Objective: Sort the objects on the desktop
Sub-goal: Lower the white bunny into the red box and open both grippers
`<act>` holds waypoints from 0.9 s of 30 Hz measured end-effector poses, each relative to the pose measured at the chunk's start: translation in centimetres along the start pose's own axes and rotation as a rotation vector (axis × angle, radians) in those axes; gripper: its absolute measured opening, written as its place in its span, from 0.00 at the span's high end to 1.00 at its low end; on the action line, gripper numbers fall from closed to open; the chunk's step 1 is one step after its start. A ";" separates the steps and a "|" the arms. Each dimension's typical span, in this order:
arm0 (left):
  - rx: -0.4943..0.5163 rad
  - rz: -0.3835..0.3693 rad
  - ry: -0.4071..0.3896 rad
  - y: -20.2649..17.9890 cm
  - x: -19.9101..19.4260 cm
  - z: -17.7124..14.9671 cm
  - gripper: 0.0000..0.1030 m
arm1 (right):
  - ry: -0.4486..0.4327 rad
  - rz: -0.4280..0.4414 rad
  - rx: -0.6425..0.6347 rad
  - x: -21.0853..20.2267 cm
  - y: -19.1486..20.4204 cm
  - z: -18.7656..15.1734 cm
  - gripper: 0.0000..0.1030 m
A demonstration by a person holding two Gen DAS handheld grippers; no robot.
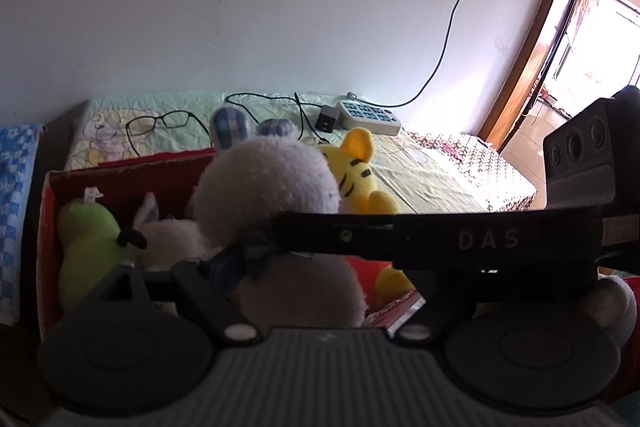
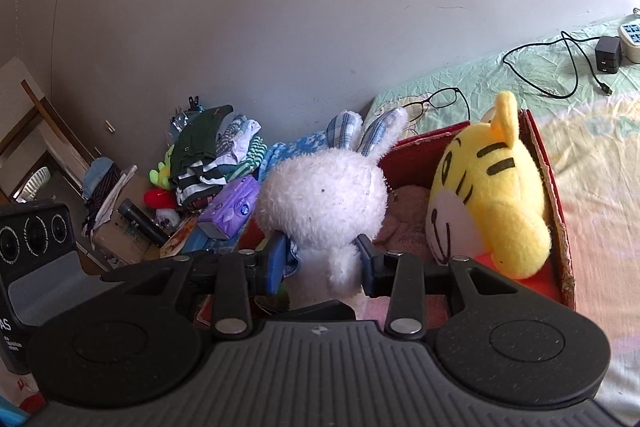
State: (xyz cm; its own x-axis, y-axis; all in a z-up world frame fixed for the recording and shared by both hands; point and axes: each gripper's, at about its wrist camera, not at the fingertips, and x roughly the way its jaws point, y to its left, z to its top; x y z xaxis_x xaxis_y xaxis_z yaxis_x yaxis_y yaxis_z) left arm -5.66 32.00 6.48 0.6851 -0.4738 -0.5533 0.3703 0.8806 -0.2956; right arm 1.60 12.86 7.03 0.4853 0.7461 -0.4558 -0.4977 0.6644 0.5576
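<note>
A white plush rabbit (image 2: 324,199) with blue checked ears hangs over the red cardboard box (image 2: 556,211). My right gripper (image 2: 322,263) is shut on the rabbit, its blue pads pinching the neck. In the left wrist view the rabbit (image 1: 272,187) fills the middle, and the right tool's black arm (image 1: 480,239) crosses in front of it. My left gripper (image 1: 320,271) is open around the rabbit's lower body, with a gap showing on the right side. A yellow tiger plush (image 2: 492,195) leans in the box, and a green pear plush (image 1: 88,239) lies in it too.
Glasses (image 1: 160,123), a black charger (image 1: 327,118) with its cable and a white power strip (image 1: 368,115) lie on the pale green cloth behind the box. Left of the box are a blue checked towel (image 1: 16,195), piled clothes (image 2: 208,155) and a purple pack (image 2: 232,207).
</note>
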 end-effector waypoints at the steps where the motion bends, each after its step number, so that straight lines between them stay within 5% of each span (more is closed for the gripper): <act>1: 0.004 -0.006 0.010 0.0 0.4 0.0 0.19 | 0.000 -0.013 0.002 0.0 -0.1 -0.1 0.61; 16: 0.054 -0.022 0.095 0.0 6.4 -0.4 0.12 | 0.018 -0.131 0.008 1.6 -2.0 -0.3 0.62; 27: 0.015 -0.027 0.134 0.8 6.5 -1.0 0.08 | 0.063 -0.104 0.032 2.5 -2.9 -1.0 0.58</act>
State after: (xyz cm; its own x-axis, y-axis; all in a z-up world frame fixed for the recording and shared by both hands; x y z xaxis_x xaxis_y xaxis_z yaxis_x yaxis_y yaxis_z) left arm -1.51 29.62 1.88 0.5852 -0.4922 -0.6444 0.3979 0.8667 -0.3007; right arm 3.56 12.88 3.61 0.4864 0.6751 -0.5547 -0.4230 0.7374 0.5265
